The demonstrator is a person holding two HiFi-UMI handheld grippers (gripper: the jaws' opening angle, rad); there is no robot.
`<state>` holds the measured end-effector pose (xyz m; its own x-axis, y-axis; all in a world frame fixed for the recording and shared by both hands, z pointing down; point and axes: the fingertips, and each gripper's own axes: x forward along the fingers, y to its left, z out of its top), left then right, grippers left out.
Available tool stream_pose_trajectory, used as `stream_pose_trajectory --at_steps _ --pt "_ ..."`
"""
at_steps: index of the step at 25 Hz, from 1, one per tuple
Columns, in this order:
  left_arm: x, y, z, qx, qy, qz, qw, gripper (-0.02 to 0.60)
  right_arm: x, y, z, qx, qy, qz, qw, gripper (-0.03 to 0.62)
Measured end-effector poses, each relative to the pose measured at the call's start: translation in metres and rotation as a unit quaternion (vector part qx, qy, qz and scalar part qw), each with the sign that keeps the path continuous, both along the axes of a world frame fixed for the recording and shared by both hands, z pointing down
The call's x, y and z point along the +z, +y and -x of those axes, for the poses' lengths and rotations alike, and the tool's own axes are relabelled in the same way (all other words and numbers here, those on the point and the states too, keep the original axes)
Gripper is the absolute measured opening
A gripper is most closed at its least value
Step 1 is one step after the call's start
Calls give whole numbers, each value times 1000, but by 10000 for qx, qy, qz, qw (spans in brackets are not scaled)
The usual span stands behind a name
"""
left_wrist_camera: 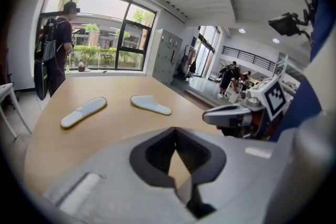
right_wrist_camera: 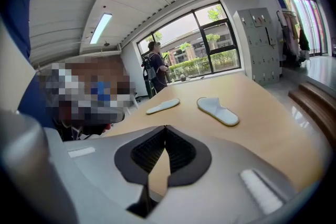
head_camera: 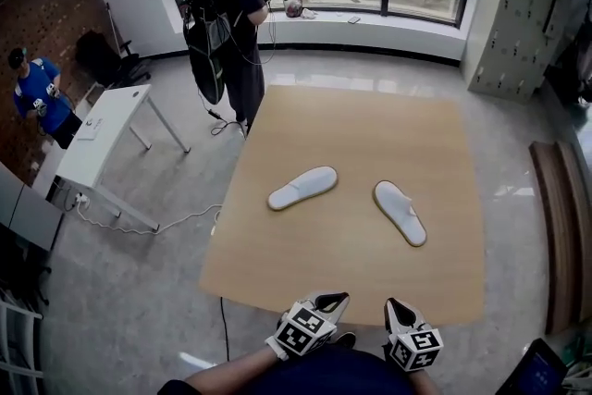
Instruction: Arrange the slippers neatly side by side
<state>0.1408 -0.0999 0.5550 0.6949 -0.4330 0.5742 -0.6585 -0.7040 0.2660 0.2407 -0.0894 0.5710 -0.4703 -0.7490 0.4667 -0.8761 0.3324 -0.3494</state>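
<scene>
Two white slippers lie apart on a tan tabletop (head_camera: 351, 134). The left slipper (head_camera: 302, 188) is angled with its toe up to the right. The right slipper (head_camera: 400, 212) is angled the other way, so the pair splays out. Both show in the left gripper view (left_wrist_camera: 83, 112) (left_wrist_camera: 150, 104) and in the right gripper view (right_wrist_camera: 163, 106) (right_wrist_camera: 217, 110). My left gripper (head_camera: 333, 299) and right gripper (head_camera: 396, 305) hang at the near table edge, well short of the slippers. Both are shut and hold nothing (left_wrist_camera: 175, 134) (right_wrist_camera: 165, 128).
A person with a backpack (head_camera: 231, 14) stands at the table's far left corner. A white desk (head_camera: 106, 139) and a floor cable (head_camera: 148, 227) are to the left. Grey lockers (head_camera: 527, 14) and a wooden bench (head_camera: 564, 227) are on the right.
</scene>
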Motion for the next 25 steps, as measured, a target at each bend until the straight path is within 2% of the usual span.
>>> stream_pose_trajectory --at_steps 5,8,11,13,15,19,21,25 --pt "-6 -37 5 95 245 26 9997 3 -1 -31 0 186 196 9 9996 11" --pt "8 -58 17 140 270 19 9995 3 -2 -48 22 91 266 10 9996 11" --pt "10 -75 25 217 426 69 9988 3 -12 -61 40 -65 561 -50 9984 11" --pt "9 -84 29 266 575 111 9979 3 -12 -67 37 18 689 14 9976 11" --pt "19 -98 41 268 575 131 9979 3 -12 -79 32 236 673 118 9974 11" --pt "33 -130 64 -30 525 194 9984 3 -15 -99 16 388 716 285 9963 11" --pt "38 -142 71 -198 458 153 9986 3 -15 -105 7 263 948 290 9947 11" --pt "49 -160 91 -461 249 -30 9986 4 8 -125 -10 -117 1832 116 9829 11"
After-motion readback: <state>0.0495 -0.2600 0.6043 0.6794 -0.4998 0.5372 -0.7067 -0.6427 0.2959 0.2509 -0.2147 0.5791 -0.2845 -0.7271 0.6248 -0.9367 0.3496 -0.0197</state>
